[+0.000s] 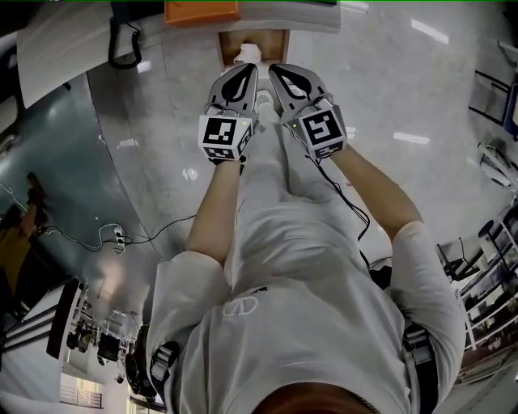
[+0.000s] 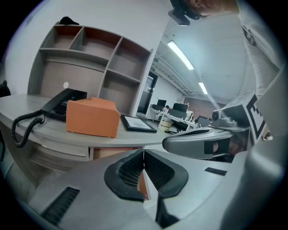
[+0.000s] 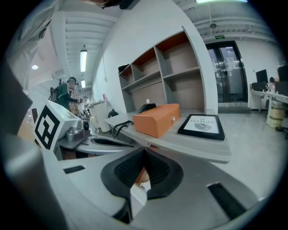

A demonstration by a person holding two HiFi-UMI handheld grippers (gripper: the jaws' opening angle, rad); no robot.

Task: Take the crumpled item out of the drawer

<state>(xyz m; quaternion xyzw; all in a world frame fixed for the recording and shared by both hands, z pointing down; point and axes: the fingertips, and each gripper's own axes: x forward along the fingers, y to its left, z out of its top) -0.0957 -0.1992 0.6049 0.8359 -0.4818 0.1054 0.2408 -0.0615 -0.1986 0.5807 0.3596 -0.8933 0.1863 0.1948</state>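
Both sets of jaws are pressed together on nothing: left gripper (image 2: 144, 155) and right gripper (image 3: 144, 152) are side by side (tips toward the desk). The white crumpled item (image 1: 248, 54) lies in the open drawer (image 1: 276, 45), just beyond their tips. An orange box (image 1: 201, 10) and a telephone (image 1: 123, 40) sit on the desk (image 1: 69, 50).

A curved grey desk (image 2: 126, 137) carries 3 things. An orange box (image 2: 91, 117) sits near its front edge. Just left of the box lies a black telephone (image 2: 60, 103) with a coiled cord; just right of the box lies a black frame (image 2: 137, 123), flat. Below the box, 1 wood-lined drawer (image 1: 228, 50) stands open.
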